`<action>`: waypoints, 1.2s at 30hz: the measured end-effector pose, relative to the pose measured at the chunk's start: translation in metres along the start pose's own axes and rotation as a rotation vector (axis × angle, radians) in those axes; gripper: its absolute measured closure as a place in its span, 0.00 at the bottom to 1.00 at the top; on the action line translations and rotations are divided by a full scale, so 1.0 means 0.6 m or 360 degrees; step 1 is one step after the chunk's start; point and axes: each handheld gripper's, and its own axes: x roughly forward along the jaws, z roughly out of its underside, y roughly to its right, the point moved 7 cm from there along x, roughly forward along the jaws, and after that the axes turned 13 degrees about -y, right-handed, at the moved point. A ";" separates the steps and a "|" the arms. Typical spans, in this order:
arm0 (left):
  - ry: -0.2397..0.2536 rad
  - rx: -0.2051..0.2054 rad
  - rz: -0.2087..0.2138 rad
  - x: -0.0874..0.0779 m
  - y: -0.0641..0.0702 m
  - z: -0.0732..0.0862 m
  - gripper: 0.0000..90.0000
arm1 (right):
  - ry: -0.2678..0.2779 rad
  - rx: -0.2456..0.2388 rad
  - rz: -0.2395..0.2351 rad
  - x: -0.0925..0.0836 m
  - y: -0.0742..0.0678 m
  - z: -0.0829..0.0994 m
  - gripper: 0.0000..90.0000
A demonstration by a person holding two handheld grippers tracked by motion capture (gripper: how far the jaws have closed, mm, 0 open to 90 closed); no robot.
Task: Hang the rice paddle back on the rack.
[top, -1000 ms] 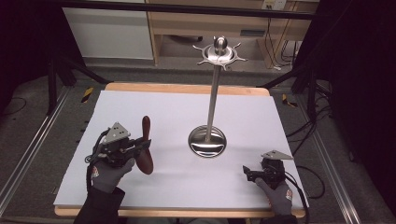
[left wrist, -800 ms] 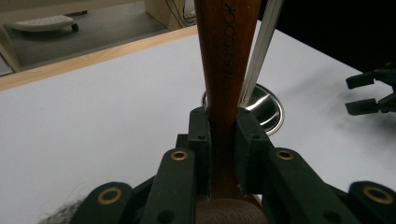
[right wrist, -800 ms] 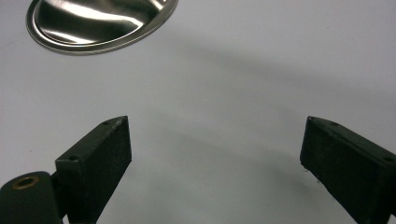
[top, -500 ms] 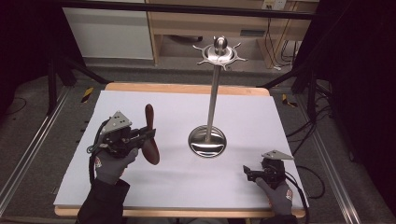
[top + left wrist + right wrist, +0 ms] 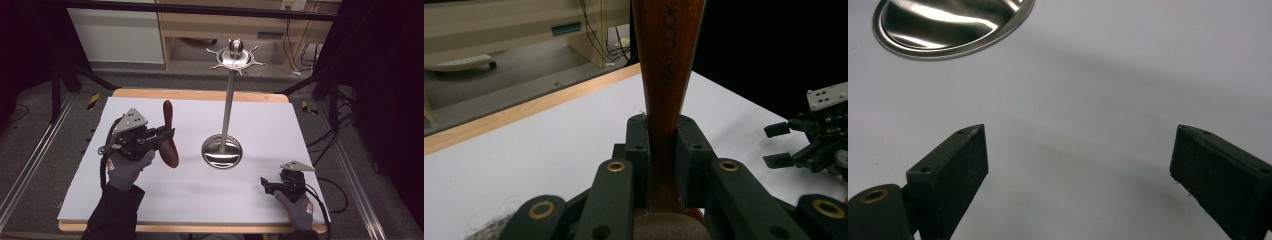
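The left gripper (image 5: pixel 165 136) is seen closed tight on a wooden utensil (image 5: pixel 169 134), whose narrow handle is clamped between the two black jaws. In the left gripper view the pads press on both sides of the wooden handle (image 5: pixel 666 75), on which stamped lettering can be read. The utensil is held clear of the white mat (image 5: pixel 150 200), nearly upright and slightly tilted, above the mat's left half and well in from its left edge.

The right gripper (image 5: pixel 266 186) is rested near the mat's near right corner, its jaws spread wide with only bare mat between them. A steel stand (image 5: pixel 227 100) is set near the middle of the mat, its dished round base (image 5: pixel 948 25) holding nothing and its hooked top ring bare.
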 end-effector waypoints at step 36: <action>0.0087 0.0092 0.0027 -0.001 0.038 -0.119 0.86 | 0.0019 0.0009 0.0009 -0.001 0.003 -0.003 0.10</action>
